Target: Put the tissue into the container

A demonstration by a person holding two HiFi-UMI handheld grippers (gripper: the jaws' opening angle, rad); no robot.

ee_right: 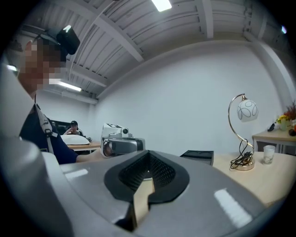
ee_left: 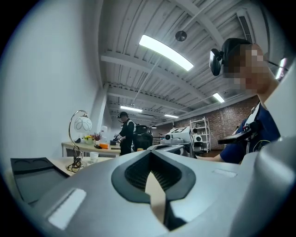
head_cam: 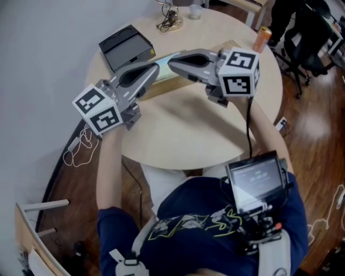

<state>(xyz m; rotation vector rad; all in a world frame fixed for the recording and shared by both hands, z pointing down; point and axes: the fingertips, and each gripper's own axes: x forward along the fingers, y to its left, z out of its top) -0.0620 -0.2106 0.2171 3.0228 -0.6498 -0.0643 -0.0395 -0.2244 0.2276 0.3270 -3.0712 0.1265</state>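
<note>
A black, open-topped container stands at the table's far left; it also shows in the left gripper view and the right gripper view. A long pale green and tan tissue pack lies across the table's middle, partly hidden under both grippers. My left gripper and right gripper hover above it, tips nearly meeting, and point at each other. The jaws of the left gripper are shut with nothing between them. The right gripper is shut and empty too.
A gold lamp with its tangled cord, a small cup and an orange can stand along the round table's far edge. A grey wall runs along the left. A person stands at a distant desk.
</note>
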